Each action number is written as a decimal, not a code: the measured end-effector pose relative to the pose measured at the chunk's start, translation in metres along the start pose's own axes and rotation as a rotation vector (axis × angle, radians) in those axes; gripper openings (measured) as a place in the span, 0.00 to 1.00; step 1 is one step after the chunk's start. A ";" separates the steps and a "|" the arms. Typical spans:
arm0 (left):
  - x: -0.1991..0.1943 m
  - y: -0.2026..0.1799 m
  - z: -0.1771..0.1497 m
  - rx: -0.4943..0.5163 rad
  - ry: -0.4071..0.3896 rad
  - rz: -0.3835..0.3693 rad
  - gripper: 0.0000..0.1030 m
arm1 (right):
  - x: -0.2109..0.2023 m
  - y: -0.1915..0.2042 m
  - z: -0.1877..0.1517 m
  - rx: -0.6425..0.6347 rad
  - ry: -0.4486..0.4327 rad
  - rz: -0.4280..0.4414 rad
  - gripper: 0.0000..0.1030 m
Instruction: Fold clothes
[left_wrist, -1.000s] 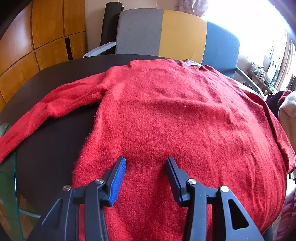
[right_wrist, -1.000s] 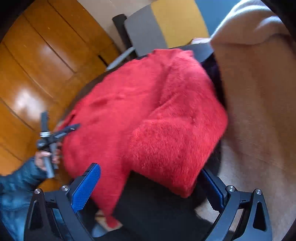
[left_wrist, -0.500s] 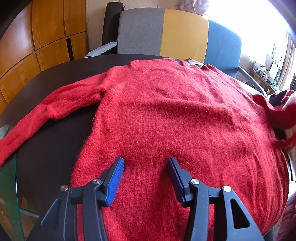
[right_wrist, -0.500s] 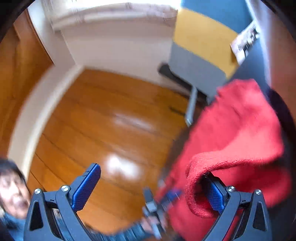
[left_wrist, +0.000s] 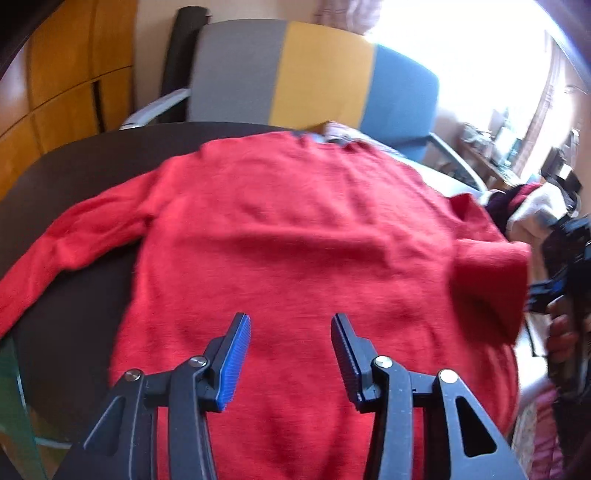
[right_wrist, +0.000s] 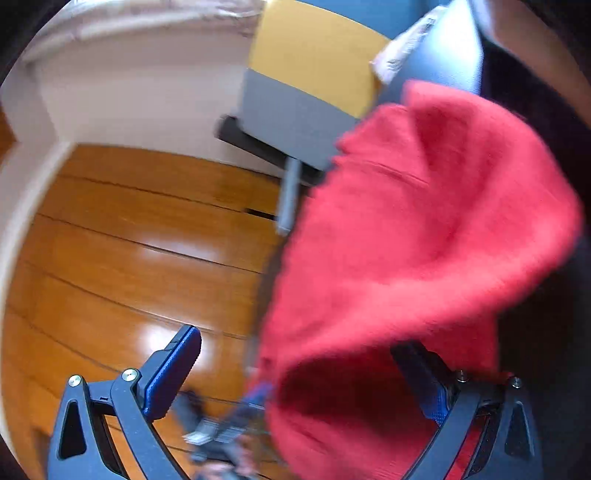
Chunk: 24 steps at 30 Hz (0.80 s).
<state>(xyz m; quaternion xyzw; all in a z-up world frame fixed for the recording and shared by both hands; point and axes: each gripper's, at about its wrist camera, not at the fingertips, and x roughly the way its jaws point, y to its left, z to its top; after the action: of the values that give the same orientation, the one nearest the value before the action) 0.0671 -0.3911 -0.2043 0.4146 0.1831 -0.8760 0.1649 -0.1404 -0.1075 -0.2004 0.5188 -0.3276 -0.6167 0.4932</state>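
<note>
Red sweater (left_wrist: 295, 240) flat on desk (left_wrist: 92, 155); left hand-held gripper (left_wrist: 291, 334) just narrowed, jaws apart, gripping nothing; right hand-held gripper (right_wrist: 306, 369) jaws apart, sleeve (right_wrist: 424, 240) draped over one finger.

Dark round table (left_wrist: 85, 155) bears a red sweater (left_wrist: 295, 236) (spread flat).

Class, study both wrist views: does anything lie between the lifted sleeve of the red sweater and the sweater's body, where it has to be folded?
Nothing visible does. The sleeve hangs draped over one finger of the right gripper, whose jaws stand wide apart. The sweater's body lies bare; the left gripper hovers open above its hem.
</note>
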 end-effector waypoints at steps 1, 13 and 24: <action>0.000 -0.004 -0.001 0.000 0.006 -0.020 0.44 | -0.003 -0.003 -0.003 -0.007 0.010 -0.021 1.00; 0.000 -0.042 -0.019 -0.025 0.083 -0.266 0.44 | 0.039 0.051 -0.026 -0.327 0.244 -0.199 1.00; -0.013 -0.033 -0.029 -0.048 0.094 -0.359 0.44 | 0.029 0.081 0.026 -0.097 -0.016 0.332 1.00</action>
<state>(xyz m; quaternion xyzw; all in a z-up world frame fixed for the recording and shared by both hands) 0.0799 -0.3472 -0.2049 0.4117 0.2826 -0.8664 0.0071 -0.1427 -0.1623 -0.1293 0.4283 -0.3824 -0.5459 0.6102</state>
